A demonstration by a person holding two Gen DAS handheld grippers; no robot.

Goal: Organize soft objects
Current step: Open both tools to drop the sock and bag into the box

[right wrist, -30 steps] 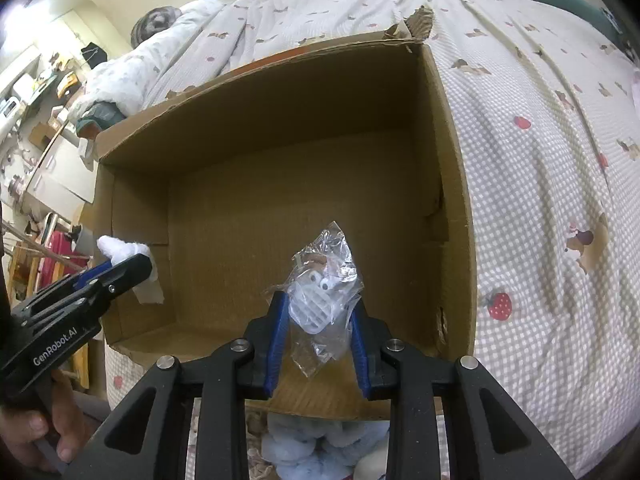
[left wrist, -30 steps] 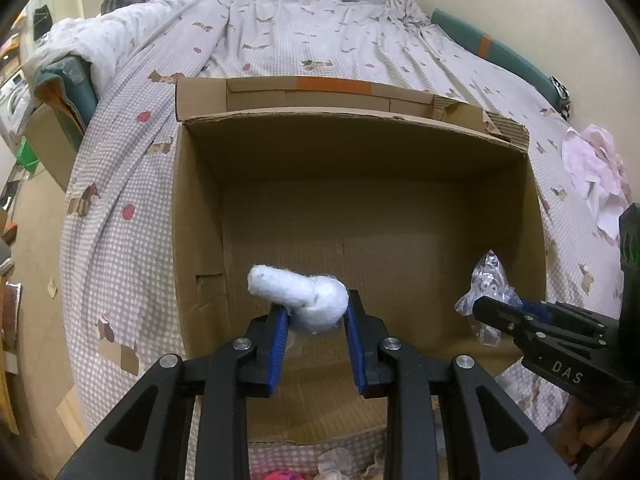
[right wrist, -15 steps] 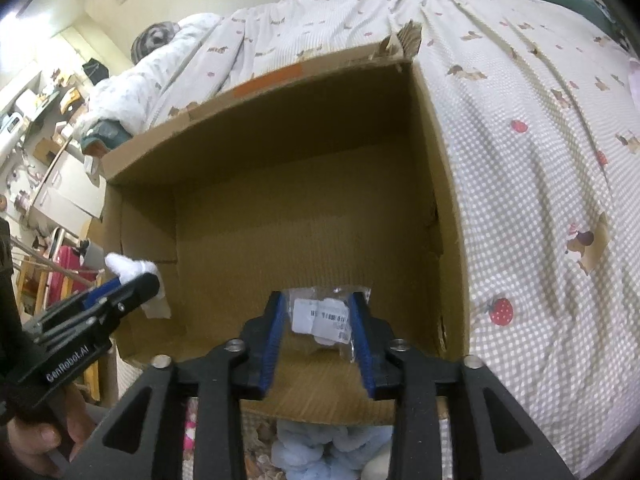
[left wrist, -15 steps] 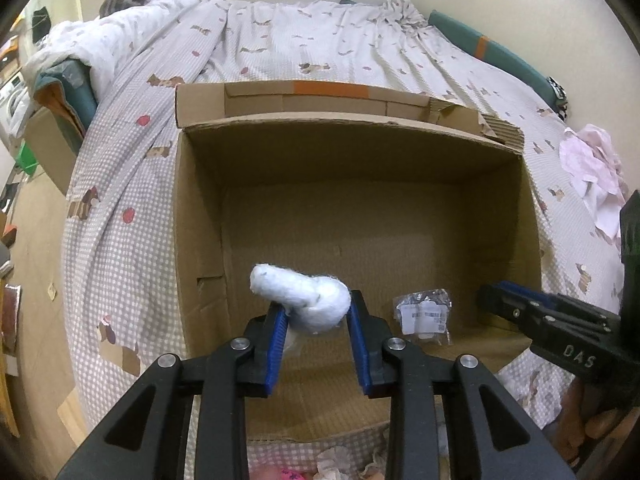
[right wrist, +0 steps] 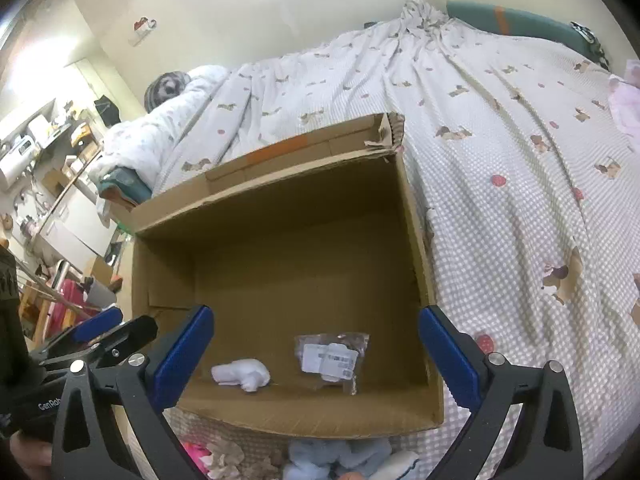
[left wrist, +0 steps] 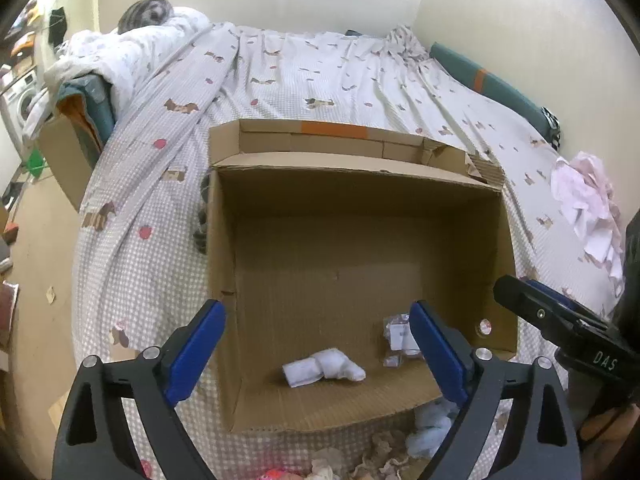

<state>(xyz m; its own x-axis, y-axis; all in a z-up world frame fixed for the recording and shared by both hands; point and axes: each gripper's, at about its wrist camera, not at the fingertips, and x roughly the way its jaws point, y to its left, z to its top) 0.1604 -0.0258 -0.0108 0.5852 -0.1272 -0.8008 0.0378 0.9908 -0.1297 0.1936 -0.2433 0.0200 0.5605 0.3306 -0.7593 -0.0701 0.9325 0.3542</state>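
Note:
An open cardboard box (left wrist: 352,184) (right wrist: 416,240) lies on the bed. A white fuzzy soft toy (left wrist: 324,368) (right wrist: 242,374) lies on the box floor near the front. A clear plastic packet with a white label (left wrist: 400,338) (right wrist: 330,360) lies to its right. My left gripper (left wrist: 316,344) is open and empty above the box's front edge. My right gripper (right wrist: 316,348) is open and empty, also over the front edge. Each gripper shows at the side of the other's view (left wrist: 560,320) (right wrist: 100,332).
The box rests on a checked bedspread (left wrist: 320,72) (right wrist: 520,160). Soft items, light blue, pink and beige, lie below the box's front edge (left wrist: 428,428) (right wrist: 332,456). A pink-white cloth (left wrist: 588,200) lies at the bed's right. Shelves and clutter stand far left (right wrist: 48,200).
Both grippers opened and pulled back. The right one dropped the plastic packet into the box first; the left one then let go of the white soft toy, which now lies on the box floor.

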